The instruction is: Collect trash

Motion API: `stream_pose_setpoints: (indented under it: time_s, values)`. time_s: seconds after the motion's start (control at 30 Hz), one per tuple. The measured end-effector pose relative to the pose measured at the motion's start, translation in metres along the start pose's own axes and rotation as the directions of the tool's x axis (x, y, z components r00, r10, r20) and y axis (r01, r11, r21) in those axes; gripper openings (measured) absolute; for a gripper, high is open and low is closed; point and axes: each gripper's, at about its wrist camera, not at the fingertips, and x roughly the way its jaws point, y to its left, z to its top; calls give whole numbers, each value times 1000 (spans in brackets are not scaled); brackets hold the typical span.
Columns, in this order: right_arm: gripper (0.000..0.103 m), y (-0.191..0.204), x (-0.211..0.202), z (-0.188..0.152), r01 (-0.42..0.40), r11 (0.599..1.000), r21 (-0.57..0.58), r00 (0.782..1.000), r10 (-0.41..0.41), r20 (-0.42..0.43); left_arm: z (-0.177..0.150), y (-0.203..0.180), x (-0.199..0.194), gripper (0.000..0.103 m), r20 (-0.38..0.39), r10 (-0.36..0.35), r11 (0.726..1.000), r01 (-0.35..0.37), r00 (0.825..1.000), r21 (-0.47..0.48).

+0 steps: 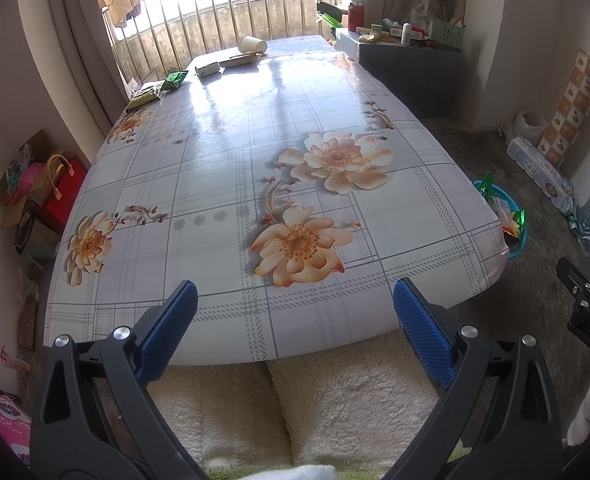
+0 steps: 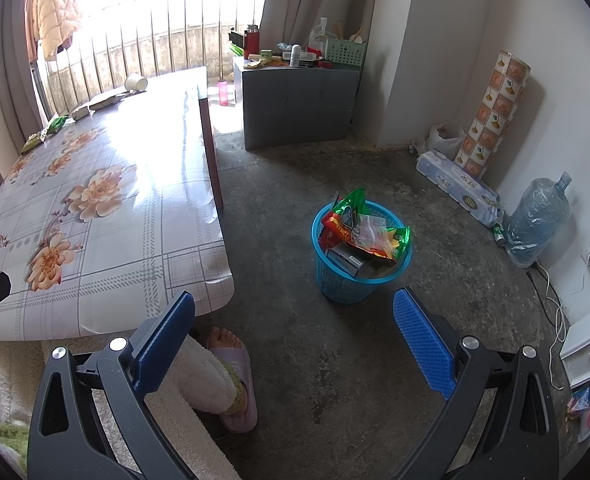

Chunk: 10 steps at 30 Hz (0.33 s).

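My left gripper [image 1: 295, 300] hangs open over the near edge of the flowered table [image 1: 223, 184], holding nothing. Trash lies at the table's far end: a tipped paper cup [image 1: 252, 44], a flat cardboard piece [image 1: 241, 59], a small white box [image 1: 207, 69] and two green wrappers [image 1: 175, 79] [image 1: 146, 95]. My right gripper [image 2: 295, 300] is open and empty above the concrete floor, just short of the blue bin [image 2: 357, 258], which is full of wrappers and a dark box. In the right wrist view the same cup [image 2: 136, 82] and wrappers [image 2: 57, 123] show far away.
A person's fleece-clad legs [image 1: 315, 400] and a slippered foot [image 2: 231, 360] are below the grippers. A grey cabinet [image 2: 299, 104] with clutter stands by the window. Tissue packs [image 2: 459, 188], a patterned roll [image 2: 491, 112] and a water jug [image 2: 535, 220] line the right wall. Boxes [image 1: 43, 196] crowd the table's left.
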Motion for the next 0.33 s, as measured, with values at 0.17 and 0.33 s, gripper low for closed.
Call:
stream_pose_setpoints:
  time_s: [0.17,0.33]
  values:
    - [97,0,0,0,0,1000,0,1000,0,0,-1,-1,0,94,1,-1,1000,1,1000,3]
    - [97,-1,0,0,0,1000,-1,1000,0,1,-2,-3,-1,94,2,-3,1000,3,1000,5]
